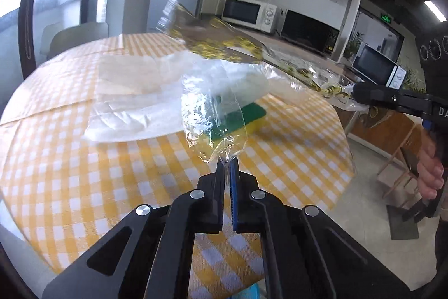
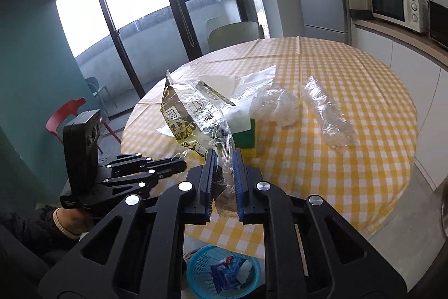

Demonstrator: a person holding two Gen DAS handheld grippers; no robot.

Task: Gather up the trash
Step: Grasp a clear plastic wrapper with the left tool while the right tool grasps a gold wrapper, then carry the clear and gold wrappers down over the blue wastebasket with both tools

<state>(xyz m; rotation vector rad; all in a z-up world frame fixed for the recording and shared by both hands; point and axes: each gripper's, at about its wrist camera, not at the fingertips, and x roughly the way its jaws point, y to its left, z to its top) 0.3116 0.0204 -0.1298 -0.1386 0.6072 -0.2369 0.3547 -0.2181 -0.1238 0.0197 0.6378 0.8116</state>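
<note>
My left gripper (image 1: pixel 228 163) is shut on a small clear plastic wrapper (image 1: pixel 214 119), held above the yellow checked table (image 1: pixel 84 173). My right gripper (image 2: pixel 224 156) is shut on a clear wrapper with gold print (image 2: pixel 184 114), lifted over the table's near edge; that wrapper also shows in the left wrist view (image 1: pixel 224 44), with the right gripper (image 1: pixel 364 95) at its end. The left gripper (image 2: pixel 179 163) shows left of it in the right wrist view. A blue basket (image 2: pixel 221 271) with trash stands on the floor below the right gripper.
A green and yellow sponge (image 2: pixel 246 138) lies on the table, with a white tissue wad (image 2: pixel 280 108), a crumpled clear bag (image 2: pixel 327 116) and a white plastic sheet (image 1: pixel 131 102). Chairs (image 2: pixel 232 31) stand beyond the table. A counter with microwaves (image 1: pixel 249 11) runs along the wall.
</note>
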